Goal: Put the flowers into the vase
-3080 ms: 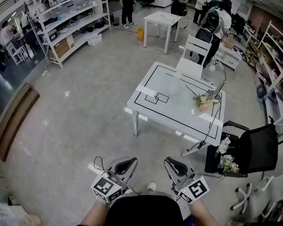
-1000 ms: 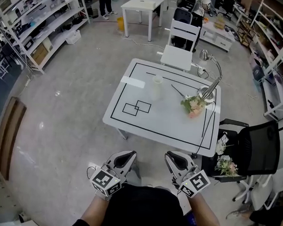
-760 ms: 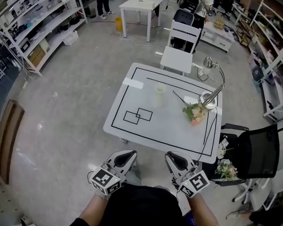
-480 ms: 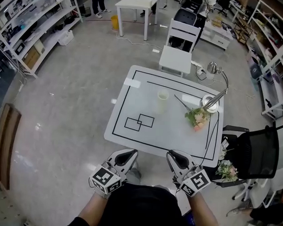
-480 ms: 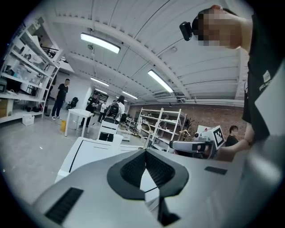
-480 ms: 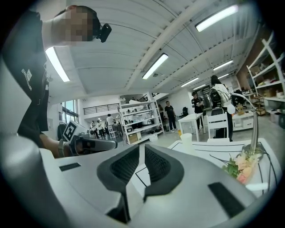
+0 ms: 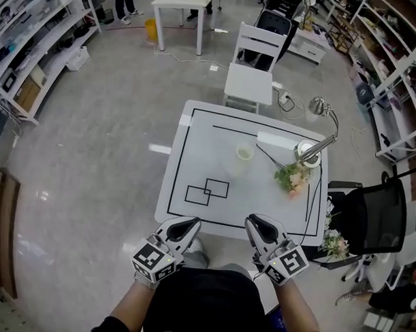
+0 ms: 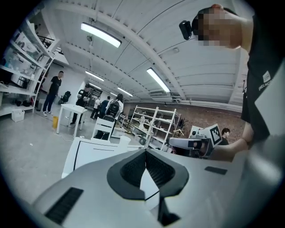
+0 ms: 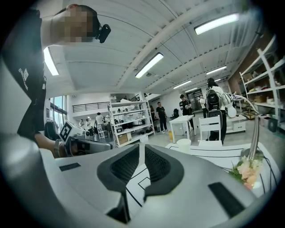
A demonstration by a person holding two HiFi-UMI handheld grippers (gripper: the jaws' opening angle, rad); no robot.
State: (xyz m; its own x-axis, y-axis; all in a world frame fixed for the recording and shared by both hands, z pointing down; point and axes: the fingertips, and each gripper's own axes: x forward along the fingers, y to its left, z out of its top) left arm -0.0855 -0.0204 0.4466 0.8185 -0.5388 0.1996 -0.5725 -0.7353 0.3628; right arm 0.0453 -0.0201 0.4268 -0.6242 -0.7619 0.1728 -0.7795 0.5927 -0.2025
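While the flowers (image 7: 294, 177) are lying on the right side of the tabletop (image 7: 209, 138), just beside the lamp (image 7: 311, 150) base, the vase (image 7: 243, 160) is standing upright near the middle, apart from them. The left gripper (image 7: 185, 226) and the right gripper (image 7: 259, 225) are hovering at the near edge, each with fingers (image 9: 127, 164) pressed together and holding nothing. The right gripper, being nearer, is probably needing to open wide first, then to be closing on the stems, not the blossoms, leaving the cut ends free for the vase mouth.
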